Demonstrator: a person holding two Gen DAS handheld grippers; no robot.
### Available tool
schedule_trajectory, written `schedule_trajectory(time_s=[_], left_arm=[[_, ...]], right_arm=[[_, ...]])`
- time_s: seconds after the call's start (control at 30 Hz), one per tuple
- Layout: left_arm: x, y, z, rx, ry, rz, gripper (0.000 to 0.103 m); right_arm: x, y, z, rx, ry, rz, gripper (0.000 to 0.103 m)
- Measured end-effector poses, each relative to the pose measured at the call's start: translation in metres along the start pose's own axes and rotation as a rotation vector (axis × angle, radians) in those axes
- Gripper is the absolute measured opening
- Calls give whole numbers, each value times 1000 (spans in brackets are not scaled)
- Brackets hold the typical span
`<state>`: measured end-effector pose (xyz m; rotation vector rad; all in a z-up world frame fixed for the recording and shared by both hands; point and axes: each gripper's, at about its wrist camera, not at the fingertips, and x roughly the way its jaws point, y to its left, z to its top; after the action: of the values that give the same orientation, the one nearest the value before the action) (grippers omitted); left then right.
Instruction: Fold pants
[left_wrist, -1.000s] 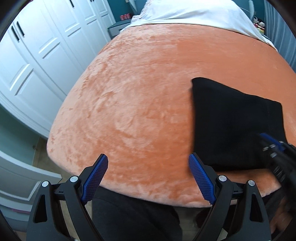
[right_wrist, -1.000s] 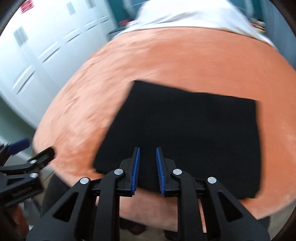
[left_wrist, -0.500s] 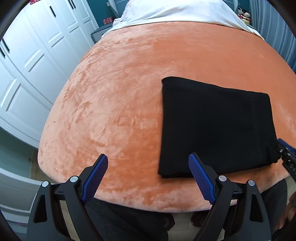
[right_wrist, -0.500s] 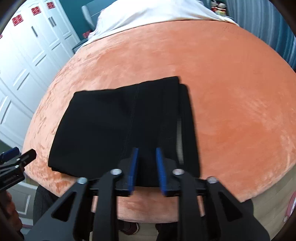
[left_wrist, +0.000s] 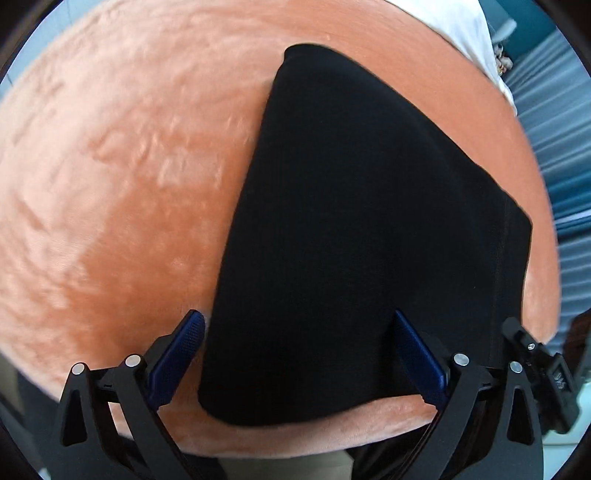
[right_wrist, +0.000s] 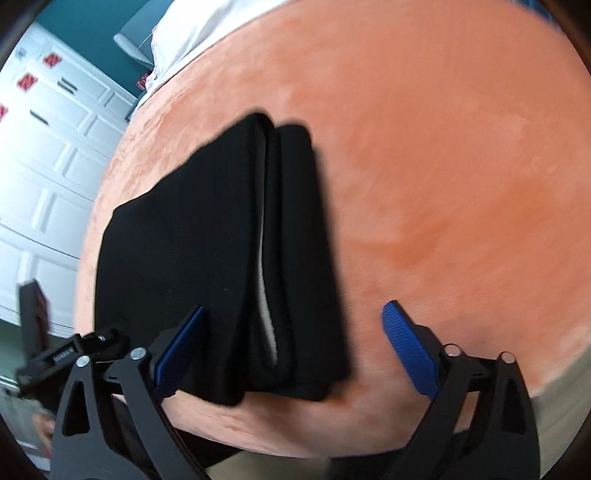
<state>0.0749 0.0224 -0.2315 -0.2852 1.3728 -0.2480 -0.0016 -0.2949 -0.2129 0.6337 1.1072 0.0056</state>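
Left claw (left_wrist: 297, 349): tilted steeply downward, jaws opening and already spread wide, blue pads (left_wrist: 177, 352) pressing on nothing.
Right claw (right_wrist: 293, 345): angled downward, jaws opening and wide apart, blue pads (right_wrist: 408, 347) free of any grip.
Each claw's black frame shows at the edge of the other's view.

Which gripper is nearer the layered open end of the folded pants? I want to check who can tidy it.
Right. The right gripper, jaws opening, straddles the layered end of the pants. The left gripper, also opening, frames the opposite near corner.
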Motion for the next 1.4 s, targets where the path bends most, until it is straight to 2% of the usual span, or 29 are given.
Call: schedule_trajectory(time_s=[0.07,0.17,0.2,0.27,0.37,0.4,0.43,0.47,0.5,0.53,0.57,0.67,0.8,0.9,1.03,1.1,1.13,1.2,1.23,1.27,1.33,1.4], left_arm=[[0,3,-1,9,-15,-30,98],[1,-5,-2,51,-44,-15,98],[2,-8,-1,57,-51,-23,98],[4,-19,3,101,-51,-81,98],[14,-24,11,124,-50,-73,97],[14,-24,11,124,-50,-77,96],[11,-23,10,121,-56,-85,86],[4,-21,9,111,-66,-100,71],[-3,-19,7,105,-73,-106,65],[-10,-16,5,110,-74,-108,50],[-17,-18,3,112,-75,-111,41],[-35,-28,-2,118,-80,-94,35],[-56,-43,-10,128,-89,-73,34],[-59,-45,-21,152,-89,-21,35],[-32,-45,-28,169,-72,66,38],[-24,-45,-25,164,-77,82,46],[-21,-45,-24,165,-80,92,56],[-12,-45,-18,140,-87,106,80],[-8,-42,-16,122,-85,120,98],[-1,-35,-13,83,-79,111,98],[6,-32,-5,44,-63,43,96],[6,-38,1,53,-51,0,79]], right_arm=[[0,3,-4,-9,-27,-12,98],[3,10,-4,-18,-18,-11,98],[3,13,-3,-14,-12,9,98],[7,17,-4,3,16,129,98],[16,20,-8,-17,24,86,98],[16,20,-9,-17,7,79,94],[13,18,-11,-3,-6,76,88],[10,16,-11,8,-13,84,71],[5,13,-11,34,-17,116,50],[2,9,-11,60,-12,158,45],[-3,10,-12,62,-13,163,42],[-13,23,-16,26,-29,130,37],[-33,30,-23,29,-37,144,36],[-45,30,-34,18,-35,150,36],[-29,32,-41,-3,-13,98,36],[-23,33,-41,-8,-12,86,39],[-22,33,-42,-5,-13,80,39],[-16,31,-41,3,-6,84,48],[-12,29,-39,14,-6,85,52],[-7,23,-39,45,0,94,60],[-2,14,-42,96,-3,131,60],[-4,12,-43,113,-8,144,54]])
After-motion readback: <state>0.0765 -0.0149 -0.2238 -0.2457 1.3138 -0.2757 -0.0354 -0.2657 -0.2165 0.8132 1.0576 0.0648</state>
